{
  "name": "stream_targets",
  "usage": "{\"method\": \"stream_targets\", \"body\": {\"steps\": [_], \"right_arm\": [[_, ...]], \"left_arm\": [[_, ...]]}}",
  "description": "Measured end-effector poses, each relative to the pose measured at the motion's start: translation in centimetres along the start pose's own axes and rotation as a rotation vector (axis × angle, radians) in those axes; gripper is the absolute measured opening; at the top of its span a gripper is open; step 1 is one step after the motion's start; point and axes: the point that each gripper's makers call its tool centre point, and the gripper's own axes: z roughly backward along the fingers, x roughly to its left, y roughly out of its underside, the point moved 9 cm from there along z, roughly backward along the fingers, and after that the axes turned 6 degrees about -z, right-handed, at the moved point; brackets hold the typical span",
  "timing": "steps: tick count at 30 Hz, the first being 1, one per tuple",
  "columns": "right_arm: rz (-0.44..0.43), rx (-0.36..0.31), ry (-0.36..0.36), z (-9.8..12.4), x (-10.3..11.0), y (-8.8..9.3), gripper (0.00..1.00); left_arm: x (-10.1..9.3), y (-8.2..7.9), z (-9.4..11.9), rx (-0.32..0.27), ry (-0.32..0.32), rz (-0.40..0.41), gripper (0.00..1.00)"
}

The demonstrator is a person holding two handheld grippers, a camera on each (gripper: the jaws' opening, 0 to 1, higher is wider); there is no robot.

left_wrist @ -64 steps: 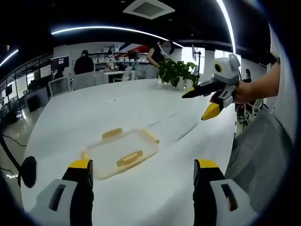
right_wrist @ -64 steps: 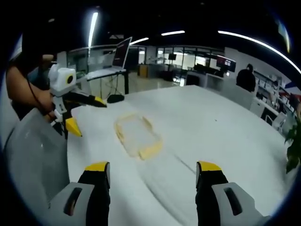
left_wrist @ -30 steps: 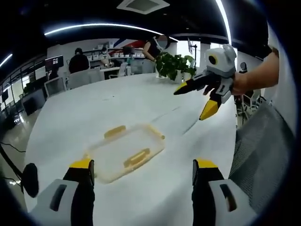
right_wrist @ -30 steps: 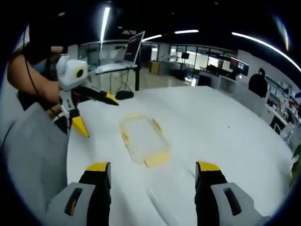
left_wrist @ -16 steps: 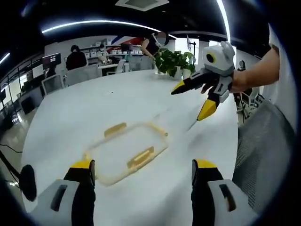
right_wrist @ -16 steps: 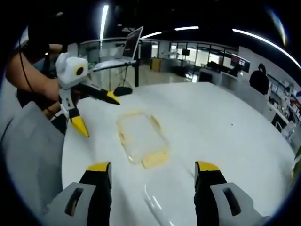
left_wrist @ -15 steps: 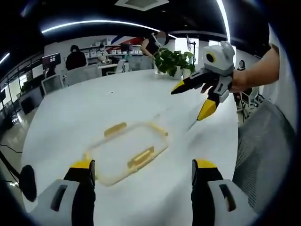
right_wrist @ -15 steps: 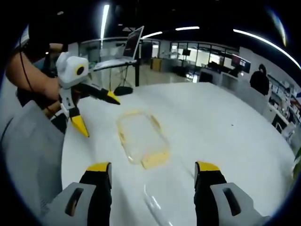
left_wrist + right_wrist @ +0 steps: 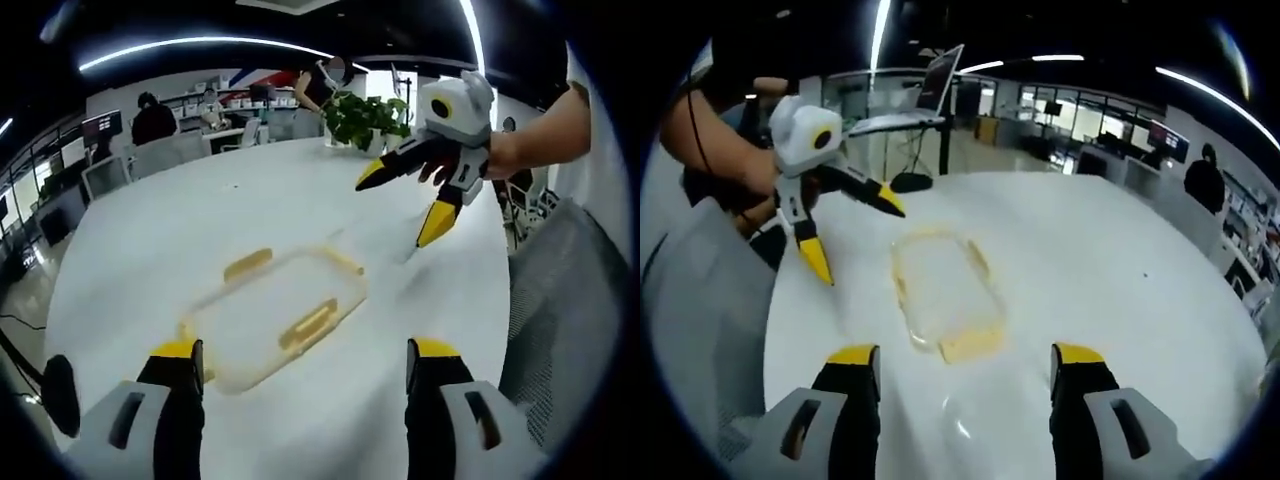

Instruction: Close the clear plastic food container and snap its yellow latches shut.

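The clear container (image 9: 272,322) is lying just ahead of the left gripper (image 9: 300,362), whose jaws are gaping wide; the right gripper (image 9: 966,365) is hovering short of it, equally wide.

Clear container (image 9: 268,315) w/ yellow latches (image 9: 307,325), white table (image 9: 200,220), yellow-tipped black grippers, green plant (image 9: 365,118)

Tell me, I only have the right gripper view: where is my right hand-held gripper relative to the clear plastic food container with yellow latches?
Observer: The right hand-held gripper hangs in the air beyond the clear plastic food container, apart from it, jaws spread.
Operator: Anything behind it?
Observer: A green potted plant stands at the white table's far edge.
Operator: And the latches?
Observer: Two yellow latches show distinctly, one per long side; whether they are snapped, I cannot tell.
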Motion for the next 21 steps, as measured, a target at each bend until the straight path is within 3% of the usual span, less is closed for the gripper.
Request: {"method": "stream_targets", "body": {"steps": [21], "right_arm": [[0.153,0.125,-0.110,-2.8,0.6,-0.5,0.67]], "left_arm": [[1.7,0.4,-0.5,0.081,0.065,-0.130,0.79]]}}
